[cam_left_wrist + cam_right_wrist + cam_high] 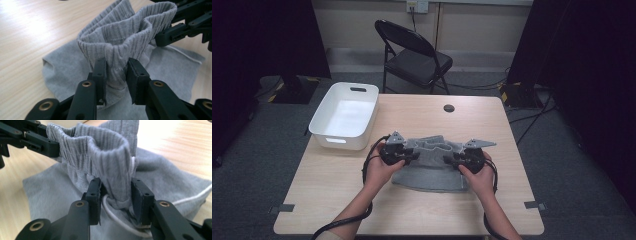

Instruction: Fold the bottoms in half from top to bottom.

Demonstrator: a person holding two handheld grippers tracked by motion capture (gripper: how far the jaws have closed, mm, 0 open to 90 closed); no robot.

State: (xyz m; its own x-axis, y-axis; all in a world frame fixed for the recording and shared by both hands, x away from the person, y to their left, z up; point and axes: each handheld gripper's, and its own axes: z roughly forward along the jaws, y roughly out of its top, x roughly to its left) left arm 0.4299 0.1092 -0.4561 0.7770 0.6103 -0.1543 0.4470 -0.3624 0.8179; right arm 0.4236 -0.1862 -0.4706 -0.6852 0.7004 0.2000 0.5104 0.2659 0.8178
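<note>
1. Broadly, a pale wooden table [337,190] carries the work; a white bin [344,115] stands at its far left corner, well apart from the hands; a black folding chair [414,55] sits beyond the far edge.
2. Centrally, a grey garment [432,167] lies near the person's side; its body rests flat on the wood; its ribbed waistband [125,32] is lifted and bunched between the two tools.
3. Next, the left gripper [116,72] has its jaws partly closed, pads pressing a fold of the waistband; the right gripper [116,195] pinches the opposite end likewise, a white drawstring [112,216] looping beside its pads.
4. Judging by this, the step in hand is gripping the waistband at both ends; the next move calls for even tension and matched hands, lest a fold slip free.
</note>
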